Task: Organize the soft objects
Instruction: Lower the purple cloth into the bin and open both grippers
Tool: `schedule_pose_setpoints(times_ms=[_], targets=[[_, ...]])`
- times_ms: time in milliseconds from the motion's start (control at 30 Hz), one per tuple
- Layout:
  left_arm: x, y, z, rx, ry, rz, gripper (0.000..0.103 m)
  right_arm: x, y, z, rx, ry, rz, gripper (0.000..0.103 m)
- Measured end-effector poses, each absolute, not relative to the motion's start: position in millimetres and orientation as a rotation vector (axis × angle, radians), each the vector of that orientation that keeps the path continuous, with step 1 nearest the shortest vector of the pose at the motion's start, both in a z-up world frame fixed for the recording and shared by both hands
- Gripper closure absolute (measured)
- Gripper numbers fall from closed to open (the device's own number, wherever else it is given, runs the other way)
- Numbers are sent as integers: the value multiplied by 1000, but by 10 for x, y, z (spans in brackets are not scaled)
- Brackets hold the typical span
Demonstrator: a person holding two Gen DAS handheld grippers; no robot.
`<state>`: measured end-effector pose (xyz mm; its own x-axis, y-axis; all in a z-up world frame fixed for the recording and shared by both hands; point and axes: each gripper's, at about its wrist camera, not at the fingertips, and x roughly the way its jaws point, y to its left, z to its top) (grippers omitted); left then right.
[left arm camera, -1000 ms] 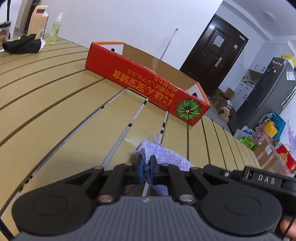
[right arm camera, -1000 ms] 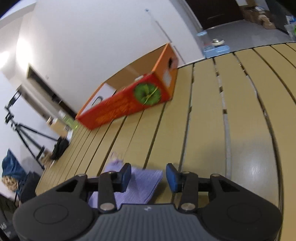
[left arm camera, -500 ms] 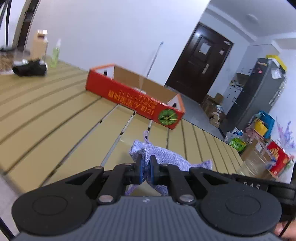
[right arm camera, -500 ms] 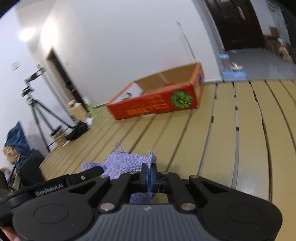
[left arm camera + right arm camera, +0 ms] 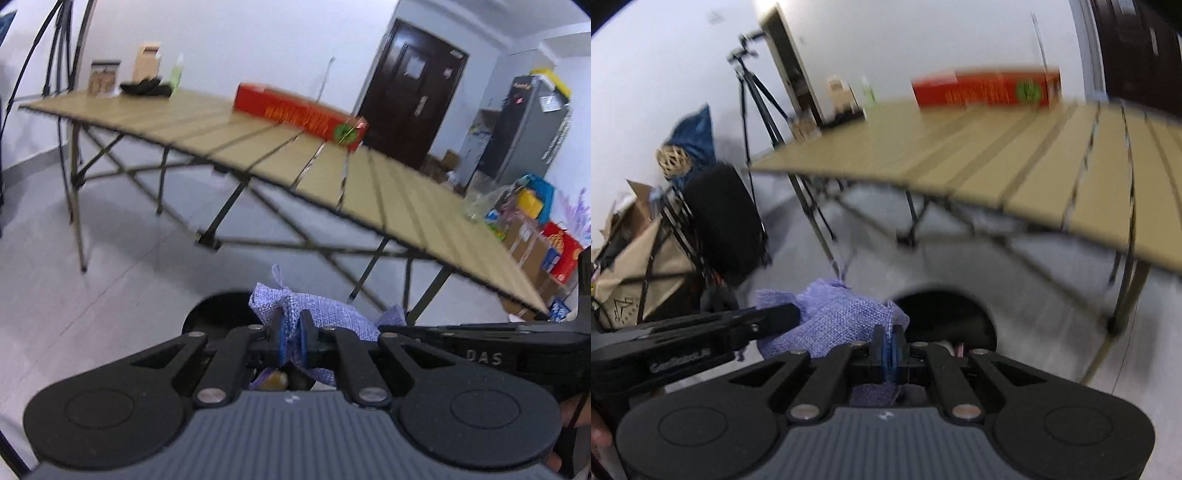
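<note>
pinching the purple cloth (image 5: 325,314) — both grippers, left gripper (image 5: 294,332) and right gripper (image 5: 891,345).

I am holding the cloth pouch (image 5: 317,314) off the tabletop (image 5: 388,192), out in front of its near edge and lower than it, above the floor (image 5: 110,258). My left gripper (image 5: 290,338) is pinching the pouch on its left part, and my right gripper (image 5: 890,349) is pinching it on its right part, the two lying side by side. A round dark opening (image 5: 945,317) is sitting directly beyond and beneath the pouch. The box (image 5: 299,116) is lying on the tabletop toward its far edge. A tripod (image 5: 757,110) is standing off the tabletop's left end.
</note>
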<state>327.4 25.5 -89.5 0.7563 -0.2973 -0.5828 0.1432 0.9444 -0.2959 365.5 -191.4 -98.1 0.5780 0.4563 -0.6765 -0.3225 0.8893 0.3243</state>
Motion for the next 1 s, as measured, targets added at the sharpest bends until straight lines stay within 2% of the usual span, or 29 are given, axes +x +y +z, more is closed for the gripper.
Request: schedule_pose_setpoints(times_ms=[233, 300, 367, 400, 433, 467, 633, 733, 800, 1000], targets=[[3666, 295, -1085, -271, 788, -200, 95, 3982, -1772, -1113, 111, 882, 432, 100], [3850, 291, -1214, -279, 856, -145, 90, 4165, -1710, -1190, 93, 902, 433, 100], [4049, 295, -1360, -265, 917, -108, 55, 4399, -1621, -1330, 56, 910, 438, 91], [4136, 286, -1432, -226, 949, -44, 51, 4553, -1576, -1464, 26, 923, 435, 83], [4168, 283, -1483, -201, 957, -6, 46, 4707, -1542, -1626, -6, 962, 403, 64], [4188, 281, -1538, -179, 962, 6, 37, 4806, -1524, -1748, -29, 1001, 365, 57], [4168, 269, -1671, -149, 1004, 18, 30, 5023, -1590, -2111, -3, 1158, 301, 59], [4198, 326, -1667, -168, 1006, 69, 25, 4937, -1513, -2016, -61, 1120, 336, 58], [4204, 322, -1664, -187, 1014, 81, 24, 4907, -1470, -1971, -101, 1101, 347, 54], [4216, 207, -1653, -130, 997, 57, 22, 4937, -1380, -1916, -131, 1109, 367, 54]])
